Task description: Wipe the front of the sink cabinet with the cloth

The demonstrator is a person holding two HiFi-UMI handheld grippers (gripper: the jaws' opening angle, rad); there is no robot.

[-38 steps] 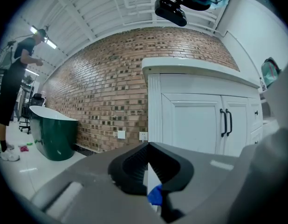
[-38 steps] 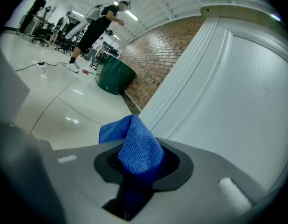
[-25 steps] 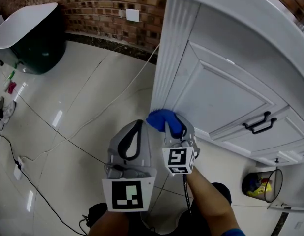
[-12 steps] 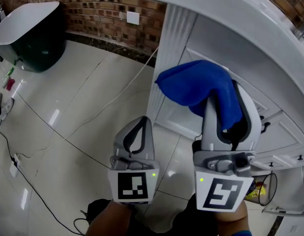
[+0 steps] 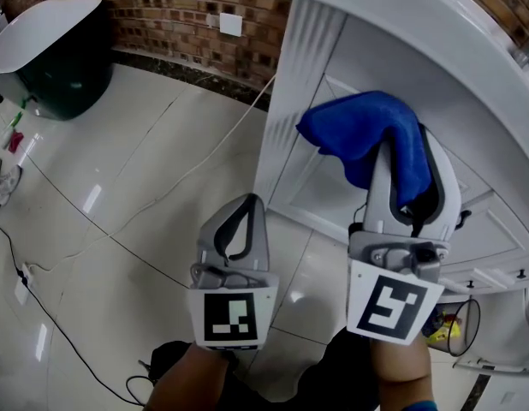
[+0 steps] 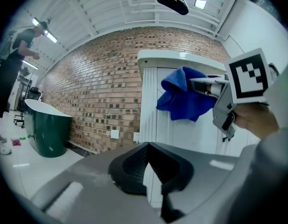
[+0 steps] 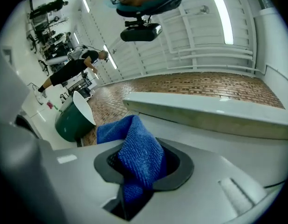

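Note:
A blue cloth (image 5: 367, 135) is pinched in my right gripper (image 5: 401, 174), which is shut on it and raised in front of the upper part of the white sink cabinet (image 5: 487, 135). The cloth (image 7: 137, 155) bunches out past the jaw tips toward the cabinet's fluted corner post (image 5: 286, 101); whether it touches the panel I cannot tell. In the left gripper view the cloth (image 6: 186, 94) hangs before the cabinet door. My left gripper (image 5: 234, 242) is shut and empty, lower and to the left, over the floor.
A cable (image 5: 119, 238) runs across the glossy tiled floor (image 5: 119, 169). A dark green tub with a white rim (image 5: 55, 54) stands at the far left by the brick wall (image 5: 179, 11). A wire bin (image 5: 457, 324) sits low right. A person (image 6: 11, 73) stands far off.
My right gripper rose with the blue cloth from the cabinet's bottom corner to its upper door, then shifted slightly right. The left gripper stayed nearly still.

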